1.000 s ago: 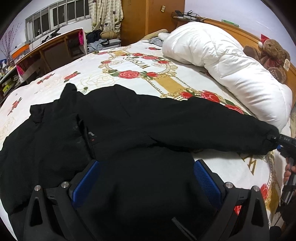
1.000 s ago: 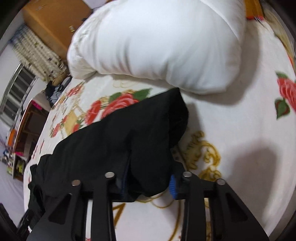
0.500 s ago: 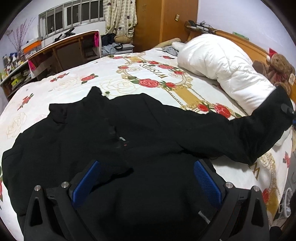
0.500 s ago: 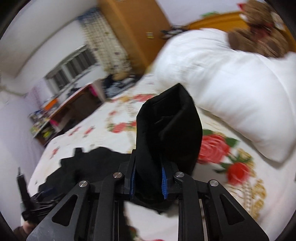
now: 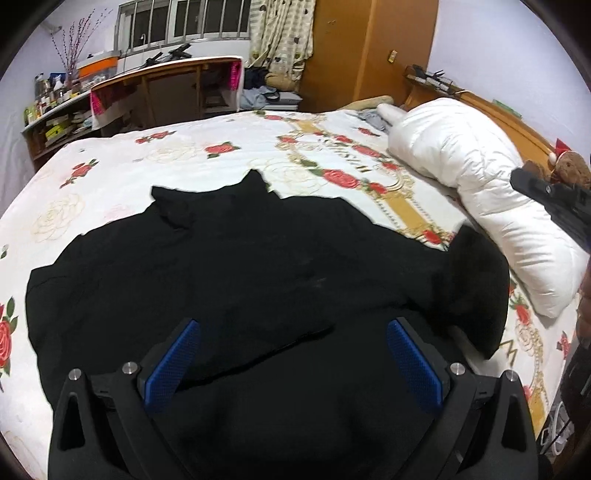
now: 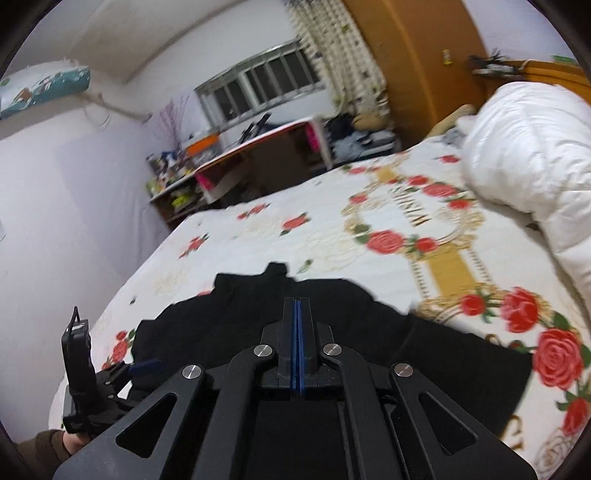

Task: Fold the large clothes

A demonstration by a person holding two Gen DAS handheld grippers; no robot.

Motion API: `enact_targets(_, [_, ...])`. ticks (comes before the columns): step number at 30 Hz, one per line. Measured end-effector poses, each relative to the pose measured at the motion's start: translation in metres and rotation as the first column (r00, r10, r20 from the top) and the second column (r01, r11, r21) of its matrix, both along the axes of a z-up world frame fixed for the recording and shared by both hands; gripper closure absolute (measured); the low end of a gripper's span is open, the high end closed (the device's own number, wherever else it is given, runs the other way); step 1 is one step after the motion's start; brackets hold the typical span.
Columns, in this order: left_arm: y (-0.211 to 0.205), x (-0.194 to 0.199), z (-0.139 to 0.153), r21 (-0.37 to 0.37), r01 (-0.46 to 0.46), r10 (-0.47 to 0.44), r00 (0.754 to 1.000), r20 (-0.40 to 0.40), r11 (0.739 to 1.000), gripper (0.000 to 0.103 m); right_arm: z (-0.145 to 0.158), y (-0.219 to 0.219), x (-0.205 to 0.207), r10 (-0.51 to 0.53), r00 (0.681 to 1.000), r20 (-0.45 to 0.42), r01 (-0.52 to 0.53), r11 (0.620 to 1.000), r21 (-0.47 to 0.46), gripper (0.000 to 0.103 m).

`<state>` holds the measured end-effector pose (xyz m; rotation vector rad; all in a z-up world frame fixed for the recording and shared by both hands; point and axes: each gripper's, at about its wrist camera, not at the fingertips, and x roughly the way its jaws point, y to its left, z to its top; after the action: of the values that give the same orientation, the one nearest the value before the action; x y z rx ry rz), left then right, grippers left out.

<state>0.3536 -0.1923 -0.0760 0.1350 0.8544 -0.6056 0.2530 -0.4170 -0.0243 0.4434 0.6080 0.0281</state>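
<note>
Lying spread over the near part of the bed point(image 5: 184, 162), the black garment point(image 5: 258, 266) covers the flowered bedsheet point(image 6: 388, 221) from the left edge almost to the white duvet point(image 5: 480, 177). Its collar points toward the far side of the bed, and one sleeve point(image 5: 476, 291) is bunched in a thick lump on the right side, just beside the duvet.

In the left wrist view, the left gripper point(image 5: 291, 365) hangs over the lower part of the garment. Its fingers point(image 5: 173, 365) with blue pads stand wide apart, released, and no cloth is pinched between them; the black fabric only lies below them.

In the right wrist view, the right gripper point(image 6: 297, 332) is above the garment, and its fingers point(image 6: 290, 332) are clenched fully together. The two blue pads meet in one thin line and nothing is held between them. The same gripper shows as a dark shape at the right edge of the left wrist view, in front of a brown teddy bear point(image 5: 570, 170).

At the lower left of the right wrist view the left gripper appears again, with a person's hand point(image 6: 70, 441) and a brown sleeve point(image 6: 33, 450) under it.

Behind the bed stand a wooden counter point(image 5: 166, 88) with many small things, a window point(image 5: 184, 22), a patterned curtain point(image 5: 284, 33) and a wooden wardrobe point(image 5: 369, 51).
</note>
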Motion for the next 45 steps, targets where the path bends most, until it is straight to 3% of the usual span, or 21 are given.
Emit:
enact_targets(6, [0.010, 0.003, -0.013, 0.017, 0.000, 0.001, 1.000, -0.021, 1.000, 0.001, -0.008, -0.011, -0.023, -0.035, 0.999, 0.005, 0.034, 0.997, 0.075, 0.099])
enact_targets(8, [0.009, 0.002, -0.015, -0.005, 0.003, -0.003, 0.999, -0.040, 1.000, 0.001, -0.011, -0.024, -0.043, -0.085, 0.996, -0.016, 0.086, 0.995, 0.051, 0.083])
enact_targets(13, [-0.006, -0.005, -0.017, -0.077, 0.034, -0.041, 0.996, -0.083, 0.996, 0.001, -0.030, -0.048, -0.078, -0.174, 0.979, -0.106, 0.175, 0.985, -0.006, 0.059])
enact_targets(17, [-0.040, -0.014, -0.019, -0.099, 0.121, -0.133, 0.983, -0.125, 0.988, 0.001, -0.043, -0.058, -0.101, -0.203, 0.969, -0.143, 0.200, 0.979, -0.032, 0.057])
enact_targets(22, [-0.098, -0.019, -0.031, -0.171, 0.241, -0.273, 0.942, -0.197, 0.955, 0.001, -0.058, -0.074, -0.126, -0.233, 0.960, -0.158, 0.233, 0.972, -0.020, 0.057])
enact_targets(24, [-0.118, -0.018, -0.036, -0.199, 0.267, -0.309, 0.925, -0.222, 0.943, 0.001, -0.062, -0.079, -0.137, -0.253, 0.954, -0.160, 0.251, 0.967, -0.034, 0.056])
enact_targets(27, [-0.145, -0.016, -0.043, -0.216, 0.291, -0.339, 0.910, -0.238, 0.932, 0.002, -0.066, -0.082, -0.149, -0.255, 0.953, -0.162, 0.249, 0.967, -0.059, 0.046])
enact_targets(31, [-0.177, -0.012, -0.054, -0.220, 0.332, -0.382, 0.888, -0.255, 0.917, 0.002, -0.075, -0.088, -0.156, -0.246, 0.955, -0.168, 0.242, 0.969, -0.044, 0.045])
enact_targets(36, [-0.204, -0.009, -0.066, -0.204, 0.352, -0.400, 0.866, -0.299, 0.914, 0.021, -0.084, -0.094, -0.160, -0.264, 0.949, -0.173, 0.266, 0.964, -0.012, 0.045])
enact_targets(40, [-0.215, -0.014, -0.065, -0.179, 0.376, -0.413, 0.870, -0.271, 0.909, 0.024, -0.088, -0.097, -0.161, -0.268, 0.948, -0.168, 0.272, 0.962, -0.001, 0.045])
enact_targets(43, [-0.219, -0.016, -0.067, -0.153, 0.387, -0.415, 0.869, -0.268, 0.909, 0.037, -0.088, -0.097, -0.161, -0.274, 0.947, -0.169, 0.278, 0.961, -0.002, 0.045])
enact_targets(44, [-0.220, -0.016, -0.067, -0.148, 0.395, -0.421, 0.870, -0.257, 0.907, 0.046, -0.089, -0.097, -0.161, -0.276, 0.946, -0.171, 0.280, 0.960, -0.001, 0.045])
enact_targets(45, [-0.222, -0.016, -0.067, -0.141, 0.404, -0.427, 0.867, -0.258, 0.904, 0.062, -0.089, -0.097, -0.161, -0.278, 0.945, -0.173, 0.282, 0.959, -0.001, 0.045])
